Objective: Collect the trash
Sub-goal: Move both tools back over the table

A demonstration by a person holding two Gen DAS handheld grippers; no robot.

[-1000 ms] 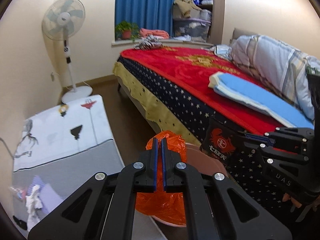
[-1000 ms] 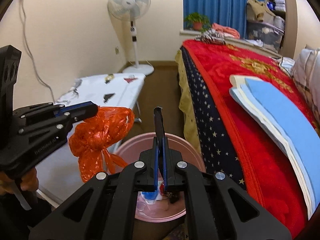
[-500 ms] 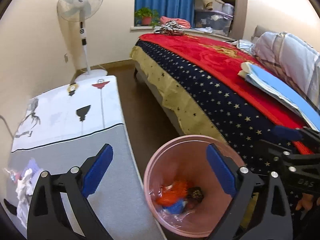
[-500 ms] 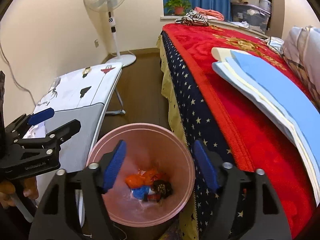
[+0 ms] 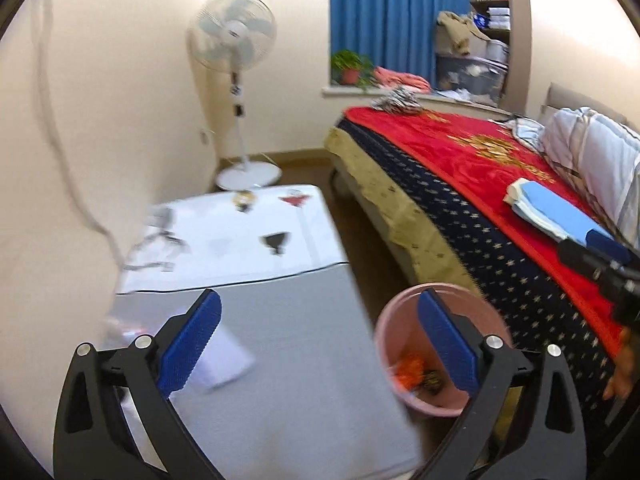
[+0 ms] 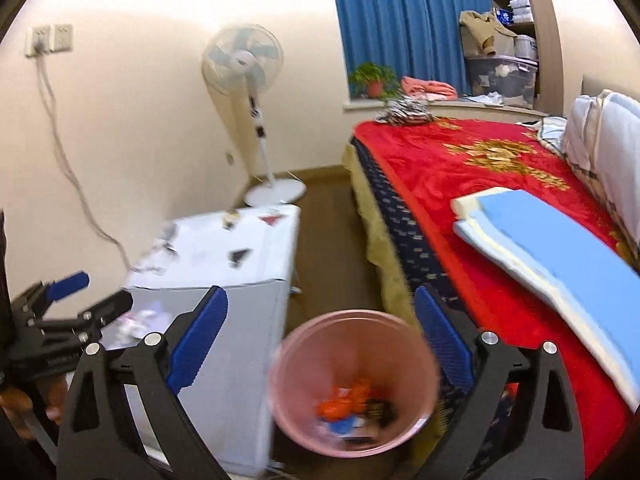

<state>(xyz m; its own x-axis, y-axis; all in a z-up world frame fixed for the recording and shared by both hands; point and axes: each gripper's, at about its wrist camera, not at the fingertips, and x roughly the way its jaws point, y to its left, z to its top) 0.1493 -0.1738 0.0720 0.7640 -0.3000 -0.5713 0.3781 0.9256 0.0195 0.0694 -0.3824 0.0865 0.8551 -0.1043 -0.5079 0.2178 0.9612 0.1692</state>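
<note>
A pink waste bin (image 6: 316,356) stands on the floor between the table and the bed. In it lie an orange plastic bag (image 6: 340,402), a dark wrapper (image 6: 378,410) and something blue. My right gripper (image 6: 320,292) hangs above the bin, jaws opening, nothing between them. The left gripper (image 5: 319,296) is over the table's edge with the bin (image 5: 432,412) at its right finger, jaws opening and empty; the orange bag (image 5: 408,372) shows inside the bin. Crumpled scraps (image 6: 136,322) and a white paper (image 5: 224,356) lie on the table.
The low table (image 5: 288,380) with a white and grey cloth fills the left. A bed with a red blanket (image 5: 460,168) runs along the right, a folded blue mat (image 6: 540,240) on it. A standing fan (image 5: 234,44) is by the far wall. A hand shows at the left edge.
Both grippers were shut a second ago, the left on the orange bag, the right on a dark item. Both have opened, the trash fell into the bin, and both have risen.
</note>
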